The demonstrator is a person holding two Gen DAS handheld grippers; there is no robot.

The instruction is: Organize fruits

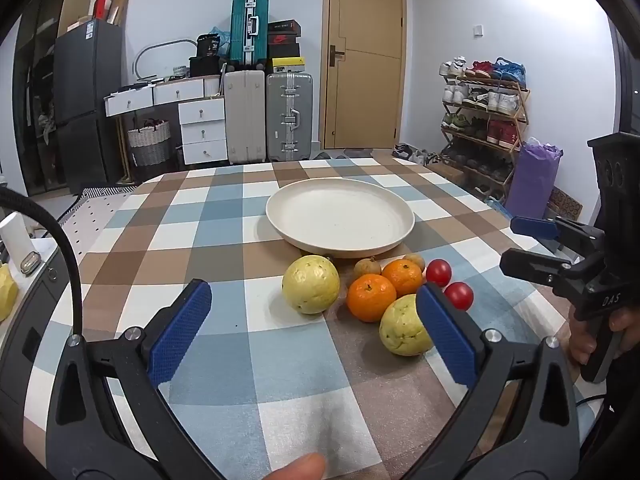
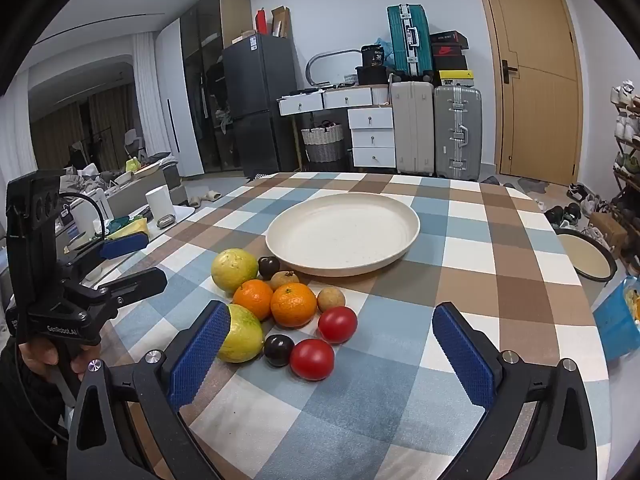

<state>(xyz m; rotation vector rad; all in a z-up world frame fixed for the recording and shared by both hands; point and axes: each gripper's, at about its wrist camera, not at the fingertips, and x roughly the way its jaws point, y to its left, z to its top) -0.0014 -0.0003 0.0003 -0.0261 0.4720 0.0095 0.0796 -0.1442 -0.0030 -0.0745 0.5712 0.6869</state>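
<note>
A cream plate [image 1: 340, 216] [image 2: 343, 232] sits bare on the checked tablecloth. In front of it lies a cluster of fruit: two yellow-green guavas [image 1: 311, 284] [image 1: 402, 326], two oranges [image 1: 371, 297] [image 1: 402, 277], two red tomatoes [image 2: 337, 323] [image 2: 312, 359], brown longans [image 2: 331, 298] and two dark plums [image 2: 279, 349]. My left gripper [image 1: 316, 332] is open and empty, just short of the fruit. My right gripper [image 2: 340, 360] is open and empty, its jaws wide around the near side of the cluster. Each gripper shows at the edge of the other's view.
The tablecloth [image 2: 460, 280] covers the table. A dark pan [image 2: 588, 258] and a blue container [image 2: 618, 326] stand at the table's right edge. A white cup [image 2: 160, 202] and clutter sit on a side surface to the left. Suitcases, drawers and a shoe rack stand behind.
</note>
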